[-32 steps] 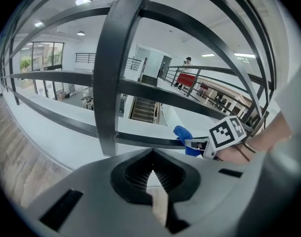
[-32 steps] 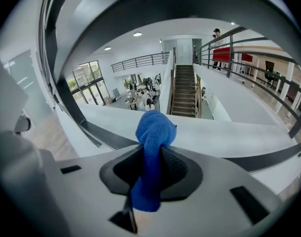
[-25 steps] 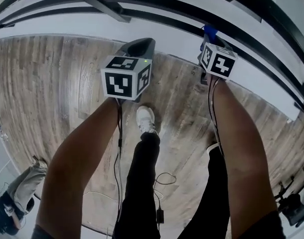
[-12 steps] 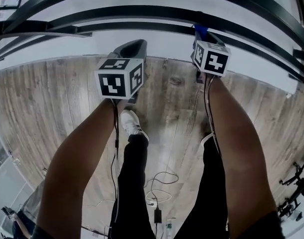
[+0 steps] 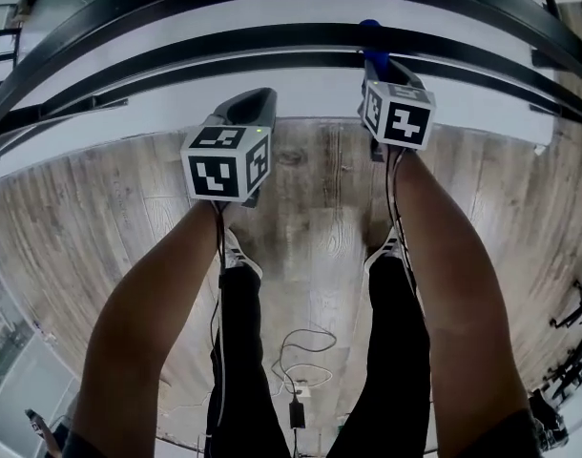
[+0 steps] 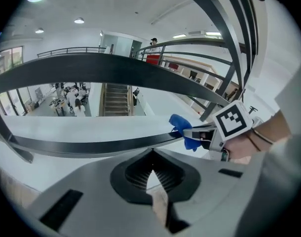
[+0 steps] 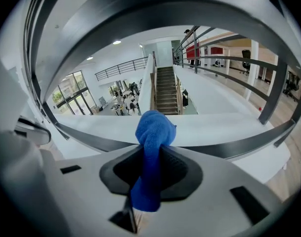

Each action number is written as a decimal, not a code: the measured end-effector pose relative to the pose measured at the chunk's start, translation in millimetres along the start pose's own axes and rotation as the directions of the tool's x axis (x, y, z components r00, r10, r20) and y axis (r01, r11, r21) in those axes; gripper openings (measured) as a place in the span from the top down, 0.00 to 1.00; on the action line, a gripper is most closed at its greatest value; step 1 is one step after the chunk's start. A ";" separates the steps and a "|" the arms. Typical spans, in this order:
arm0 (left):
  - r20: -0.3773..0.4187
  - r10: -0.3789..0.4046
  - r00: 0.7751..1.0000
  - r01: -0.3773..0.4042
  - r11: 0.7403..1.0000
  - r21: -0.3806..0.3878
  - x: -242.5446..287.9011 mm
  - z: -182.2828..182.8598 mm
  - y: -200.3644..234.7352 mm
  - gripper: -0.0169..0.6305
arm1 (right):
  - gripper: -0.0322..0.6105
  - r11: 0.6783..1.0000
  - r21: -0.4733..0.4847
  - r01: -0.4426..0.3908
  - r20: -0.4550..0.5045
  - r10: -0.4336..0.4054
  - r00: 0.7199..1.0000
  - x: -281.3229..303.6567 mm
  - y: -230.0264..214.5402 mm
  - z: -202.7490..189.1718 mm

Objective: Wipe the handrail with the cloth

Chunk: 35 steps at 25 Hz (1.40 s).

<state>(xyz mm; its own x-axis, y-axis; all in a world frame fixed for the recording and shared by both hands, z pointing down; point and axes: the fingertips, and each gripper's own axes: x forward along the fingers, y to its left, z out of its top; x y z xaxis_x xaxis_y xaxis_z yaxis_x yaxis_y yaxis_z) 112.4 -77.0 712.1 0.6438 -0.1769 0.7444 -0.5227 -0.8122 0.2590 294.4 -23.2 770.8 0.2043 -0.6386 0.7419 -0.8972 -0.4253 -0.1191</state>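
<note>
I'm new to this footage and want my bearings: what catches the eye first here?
The bright blue cloth stands out first, pinched in the right gripper's fingers and held up at the black handrail. To its left, the left gripper is shut on nothing and sits short of the rail.

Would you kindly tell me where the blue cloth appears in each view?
Head view: the blue terry cloth is top, right of centre, on the black metal handrail.
Left gripper view: right of centre, on it.
Right gripper view: centre, clamped in the right claw.
Shared landmark: that handrail.
</note>
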 end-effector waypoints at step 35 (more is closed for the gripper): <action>-0.065 -0.121 0.991 0.128 0.984 0.125 209.3 70.9 -370.5 0.97 | 0.80 0.972 0.084 0.221 -0.064 -0.216 0.974 -116.1 -500.0 -40.2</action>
<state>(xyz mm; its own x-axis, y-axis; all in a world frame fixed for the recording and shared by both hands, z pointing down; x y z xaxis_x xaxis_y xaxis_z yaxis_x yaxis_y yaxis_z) 480.4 147.4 728.3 0.6648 -0.0413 0.7458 -0.3618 -0.8913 0.2732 703.6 289.4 770.7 0.3682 -0.4893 0.7905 -0.7936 -0.6084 -0.0069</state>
